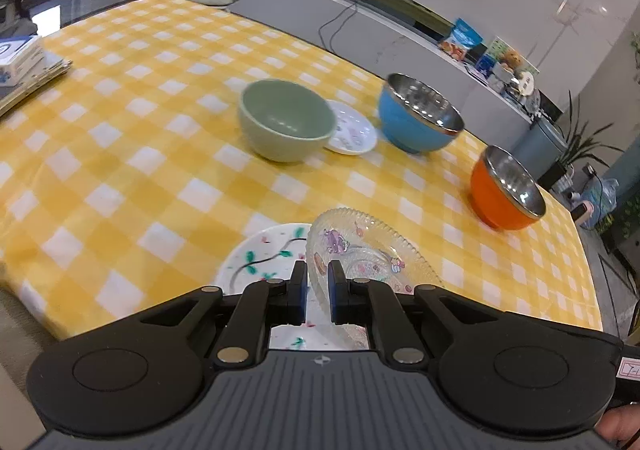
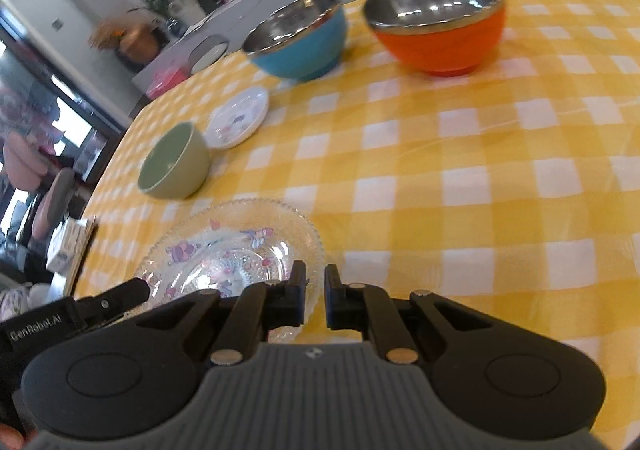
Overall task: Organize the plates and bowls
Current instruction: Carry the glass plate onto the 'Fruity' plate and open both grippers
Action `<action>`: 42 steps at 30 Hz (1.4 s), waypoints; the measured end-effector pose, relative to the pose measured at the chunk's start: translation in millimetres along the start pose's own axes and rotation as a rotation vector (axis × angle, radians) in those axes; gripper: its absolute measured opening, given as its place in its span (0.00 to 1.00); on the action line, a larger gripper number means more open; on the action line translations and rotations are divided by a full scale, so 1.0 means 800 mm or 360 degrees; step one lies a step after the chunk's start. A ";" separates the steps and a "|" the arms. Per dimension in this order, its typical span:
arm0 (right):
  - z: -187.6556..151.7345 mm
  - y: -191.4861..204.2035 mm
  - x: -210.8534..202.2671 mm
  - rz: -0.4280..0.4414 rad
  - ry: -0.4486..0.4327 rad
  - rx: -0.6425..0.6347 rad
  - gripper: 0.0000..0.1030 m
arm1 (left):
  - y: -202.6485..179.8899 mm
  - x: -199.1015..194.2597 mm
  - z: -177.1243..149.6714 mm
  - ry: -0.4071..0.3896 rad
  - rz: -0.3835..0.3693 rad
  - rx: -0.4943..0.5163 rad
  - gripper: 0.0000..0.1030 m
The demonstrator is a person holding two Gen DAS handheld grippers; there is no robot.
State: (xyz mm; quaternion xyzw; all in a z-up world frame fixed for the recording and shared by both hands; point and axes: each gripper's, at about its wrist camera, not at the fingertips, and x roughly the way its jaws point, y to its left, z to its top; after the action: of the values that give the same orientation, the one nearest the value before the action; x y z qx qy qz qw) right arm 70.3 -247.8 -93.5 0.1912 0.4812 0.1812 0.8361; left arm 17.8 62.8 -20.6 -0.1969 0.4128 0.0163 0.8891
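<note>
Left wrist view: my left gripper (image 1: 317, 282) pinches the glass plate's (image 1: 360, 246) rim; right gripper (image 2: 315, 290) is nearly closed and empty. Slick glass could slip onto the floral plate (image 1: 264, 258).

yellow-checked tablecloth (image 1: 160, 170), green bowl (image 1: 286, 120), blue bowl (image 1: 416, 118), orange bowl (image 1: 506, 190)

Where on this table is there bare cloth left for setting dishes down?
Free: the wide checked stretch near the orange bowl, and the cloth between the green bowl and the books. Crowded: around the glass plate gripped in the left tongs.
</note>
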 end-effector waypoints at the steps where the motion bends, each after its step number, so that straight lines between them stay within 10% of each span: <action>1: 0.001 0.002 -0.001 0.0011 -0.0001 -0.0013 0.07 | 0.004 0.000 0.000 0.0000 0.0006 -0.0012 0.10; 42: -0.030 0.064 0.018 -0.0051 -0.0012 -0.0469 0.10 | 0.046 0.010 -0.013 0.0068 0.0204 -0.0049 0.11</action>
State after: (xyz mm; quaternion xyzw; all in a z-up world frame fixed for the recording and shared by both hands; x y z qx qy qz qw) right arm 50.3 -193.5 -89.9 0.0595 0.4492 0.2359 0.8596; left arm 8.5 91.8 -45.3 -0.1842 0.4432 0.0752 0.8741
